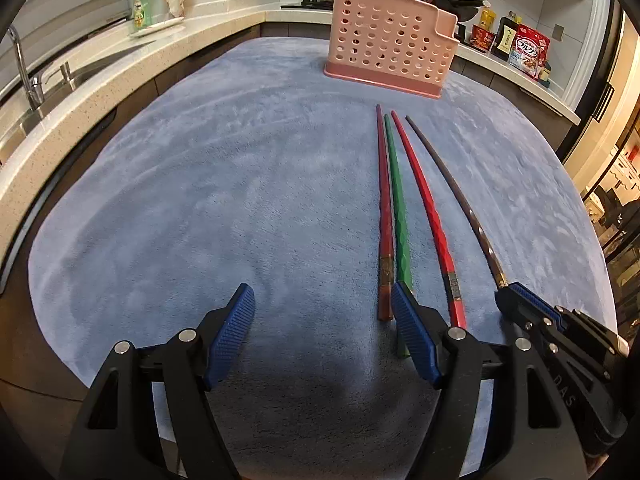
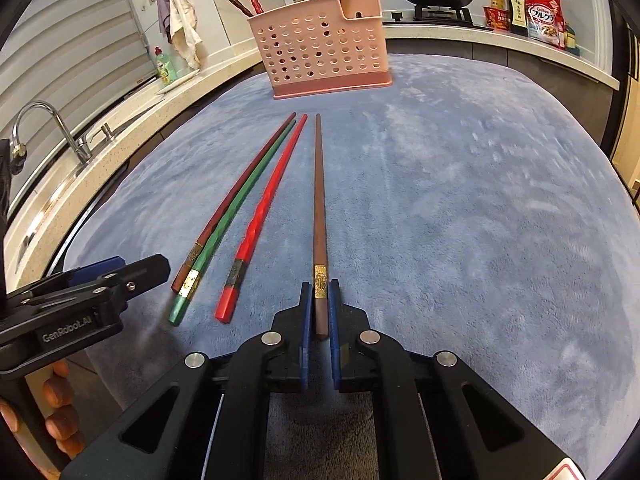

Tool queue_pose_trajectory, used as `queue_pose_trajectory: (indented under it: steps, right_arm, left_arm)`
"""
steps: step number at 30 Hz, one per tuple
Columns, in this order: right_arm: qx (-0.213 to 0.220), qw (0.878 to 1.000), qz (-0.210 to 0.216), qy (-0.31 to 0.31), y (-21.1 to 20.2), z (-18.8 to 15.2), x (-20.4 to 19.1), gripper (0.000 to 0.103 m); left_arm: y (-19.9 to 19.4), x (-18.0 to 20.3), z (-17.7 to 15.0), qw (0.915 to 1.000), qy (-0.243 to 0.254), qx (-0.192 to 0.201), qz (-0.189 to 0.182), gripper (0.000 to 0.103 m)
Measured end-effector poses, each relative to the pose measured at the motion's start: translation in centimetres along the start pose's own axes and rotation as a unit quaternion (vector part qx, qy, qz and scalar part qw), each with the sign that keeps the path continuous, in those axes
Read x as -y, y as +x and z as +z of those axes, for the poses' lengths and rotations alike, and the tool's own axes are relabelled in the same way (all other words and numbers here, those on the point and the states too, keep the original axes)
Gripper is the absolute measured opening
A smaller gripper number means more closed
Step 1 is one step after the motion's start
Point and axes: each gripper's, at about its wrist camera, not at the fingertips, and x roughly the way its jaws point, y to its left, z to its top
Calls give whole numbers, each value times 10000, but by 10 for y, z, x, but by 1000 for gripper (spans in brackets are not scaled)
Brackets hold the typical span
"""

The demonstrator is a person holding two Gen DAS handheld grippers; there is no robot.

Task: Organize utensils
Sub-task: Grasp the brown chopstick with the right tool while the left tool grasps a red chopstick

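The right gripper (image 2: 320, 300) is clamped on the near end of the brown chopstick (image 2: 319, 200), which lies on the blue mat (image 2: 460, 200). The left gripper (image 1: 322, 308) stands open and empty beside the dark red chopstick (image 1: 384, 208), green chopstick (image 1: 398, 208) and red chopstick (image 1: 428, 208), all pointing toward the far pink holder (image 1: 384, 44).

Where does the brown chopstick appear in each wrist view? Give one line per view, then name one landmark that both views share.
Left wrist view: the brown chopstick is the rightmost of four, curving down the right side to the right gripper, shut on its end.
Right wrist view: the brown chopstick runs up the centre from between the right gripper's pads.
Shared landmark: the pink holder at the far end of the blue mat.
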Motion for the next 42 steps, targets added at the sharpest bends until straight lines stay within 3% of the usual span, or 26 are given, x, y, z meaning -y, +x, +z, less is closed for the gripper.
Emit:
queue_pose_trajectory:
  steps: [17, 28, 42]
  right_arm:
    - [4, 10000, 30, 41, -1, -2, 1, 7]
    - [5, 10000, 57, 74, -3, -3, 2, 7]
    - [302, 9994, 68, 163, -30, 11, 11, 7]
  left_arm:
    - [16, 12, 4, 9995, 140, 9, 279, 66]
    - [15, 4, 10, 9999, 57, 12, 140, 14]
    - [-5, -5, 15, 9999, -71, 60, -67, 9]
